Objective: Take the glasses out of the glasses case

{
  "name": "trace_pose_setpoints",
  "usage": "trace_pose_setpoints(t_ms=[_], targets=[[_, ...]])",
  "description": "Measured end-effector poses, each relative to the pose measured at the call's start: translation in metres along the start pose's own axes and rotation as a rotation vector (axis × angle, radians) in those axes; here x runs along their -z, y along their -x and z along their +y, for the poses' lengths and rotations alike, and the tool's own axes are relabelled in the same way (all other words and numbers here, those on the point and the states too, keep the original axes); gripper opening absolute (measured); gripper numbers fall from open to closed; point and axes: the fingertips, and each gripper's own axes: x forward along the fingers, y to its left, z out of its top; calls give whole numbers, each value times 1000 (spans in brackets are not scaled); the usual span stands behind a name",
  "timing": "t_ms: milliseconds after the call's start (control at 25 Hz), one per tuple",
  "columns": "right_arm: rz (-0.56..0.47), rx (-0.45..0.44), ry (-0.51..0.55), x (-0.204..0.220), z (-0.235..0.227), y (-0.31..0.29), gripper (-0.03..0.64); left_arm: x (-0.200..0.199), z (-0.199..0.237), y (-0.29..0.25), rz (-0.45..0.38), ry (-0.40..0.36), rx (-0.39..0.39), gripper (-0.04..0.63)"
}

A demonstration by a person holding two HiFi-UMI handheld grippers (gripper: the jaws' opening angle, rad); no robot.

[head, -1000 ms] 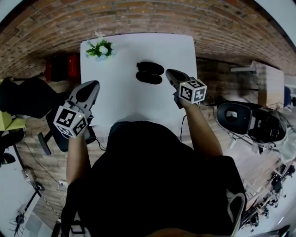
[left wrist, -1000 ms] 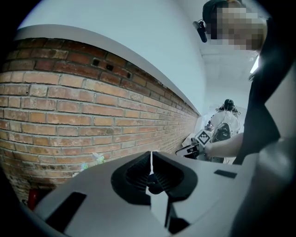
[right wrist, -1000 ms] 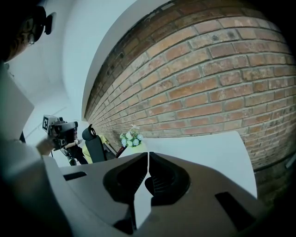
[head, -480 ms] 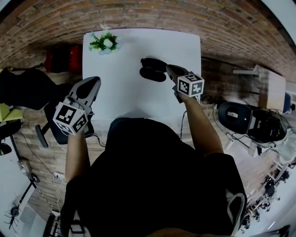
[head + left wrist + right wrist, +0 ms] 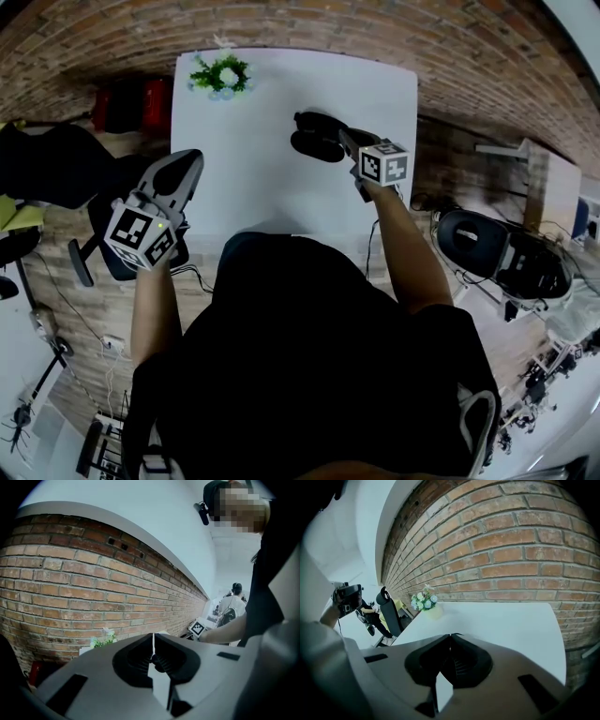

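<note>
A black glasses case (image 5: 315,137) lies on the white table (image 5: 253,150), right of its middle; it shows as two dark lobes, and I cannot make out glasses in it. My right gripper (image 5: 343,137) is shut, its tip at the case's right end. In the right gripper view my right gripper (image 5: 450,635) has its jaws together, and its body hides the case. My left gripper (image 5: 190,159) hangs off the table's left edge, far from the case. In the left gripper view my left gripper (image 5: 153,635) is shut with nothing in it.
A small pot of white flowers (image 5: 217,73) stands at the table's far left corner, also in the right gripper view as the flower pot (image 5: 424,603). A brick wall (image 5: 309,33) runs behind the table. Black office chairs (image 5: 103,248) stand left, another chair (image 5: 478,239) right.
My right gripper has moved forward over the table until its tip reaches the case. My left gripper has stayed beside the table's left edge.
</note>
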Motion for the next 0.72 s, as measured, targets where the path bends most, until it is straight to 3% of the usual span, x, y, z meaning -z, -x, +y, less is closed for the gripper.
trace_pose_setpoints(t_ms=[720], targets=[[152,21,85,27,-13,-54,25,25,31,-1,38,59,-31,17]])
